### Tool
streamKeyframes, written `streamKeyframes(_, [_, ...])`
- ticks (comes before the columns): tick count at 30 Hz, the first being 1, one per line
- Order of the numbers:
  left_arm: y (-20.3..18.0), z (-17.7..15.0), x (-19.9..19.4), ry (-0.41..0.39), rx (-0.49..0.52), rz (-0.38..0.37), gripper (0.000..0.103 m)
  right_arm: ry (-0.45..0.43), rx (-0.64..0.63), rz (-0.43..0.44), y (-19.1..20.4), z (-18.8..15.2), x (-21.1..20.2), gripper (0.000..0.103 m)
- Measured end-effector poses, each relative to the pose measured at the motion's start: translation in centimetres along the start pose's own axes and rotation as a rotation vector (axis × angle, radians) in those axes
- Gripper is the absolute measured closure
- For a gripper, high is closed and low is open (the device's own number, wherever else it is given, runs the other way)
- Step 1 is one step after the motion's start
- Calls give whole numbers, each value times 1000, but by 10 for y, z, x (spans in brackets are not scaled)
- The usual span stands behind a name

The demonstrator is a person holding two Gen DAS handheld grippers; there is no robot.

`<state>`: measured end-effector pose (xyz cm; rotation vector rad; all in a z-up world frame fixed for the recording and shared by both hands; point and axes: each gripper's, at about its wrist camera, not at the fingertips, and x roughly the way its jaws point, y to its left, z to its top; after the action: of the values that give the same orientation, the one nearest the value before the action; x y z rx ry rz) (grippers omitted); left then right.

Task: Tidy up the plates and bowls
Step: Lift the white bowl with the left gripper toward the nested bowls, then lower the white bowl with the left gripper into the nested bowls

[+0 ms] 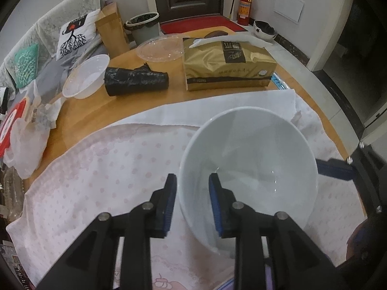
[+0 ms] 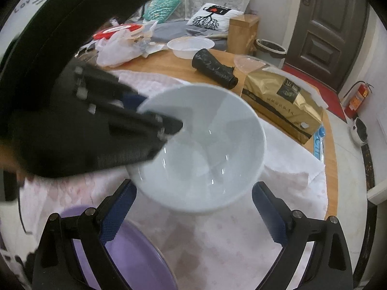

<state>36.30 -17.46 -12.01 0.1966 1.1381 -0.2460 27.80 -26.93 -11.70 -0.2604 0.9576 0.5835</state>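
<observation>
A white ceramic bowl (image 1: 261,145) (image 2: 212,130) stands upright on a pink dotted cloth (image 1: 108,159). My left gripper (image 1: 193,186) straddles its near rim, one blue pad outside the wall and one inside. A gap shows on both sides, so the pads do not press the rim. In the right wrist view the left gripper (image 2: 154,111) reaches over the bowl's left rim. My right gripper (image 2: 193,193) stands wide open, with the bowl's near side between its fingers and untouched. A purple plate (image 2: 121,253) lies on the cloth under its left finger.
Farther back on the round wooden table (image 1: 96,111) are a gold tissue pack (image 1: 227,65), a black roll (image 1: 135,79), a clear plastic bowl (image 1: 87,77) and a clear lid (image 1: 159,48). Plastic bags (image 1: 24,145) clutter the left edge. A sofa with cushions stands behind.
</observation>
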Motion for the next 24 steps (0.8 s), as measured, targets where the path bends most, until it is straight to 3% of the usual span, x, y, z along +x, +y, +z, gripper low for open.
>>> streamKeyframes(4, [3,2,7,22,-14,-34,79,-62,-16,34,-11,-23,4,7])
streamKeyframes(7, [5,2,12,30,-32,-62,79,-58,-14,55,-17,-28,16,7])
streamKeyframes(20, [14,6,25,23,-59,-180,74,-19,-99,155,-17,-12,65,6])
streamKeyframes(24, [14,7,27,14,-44,-203,72,-28,-136,159,-13,-6,76,1])
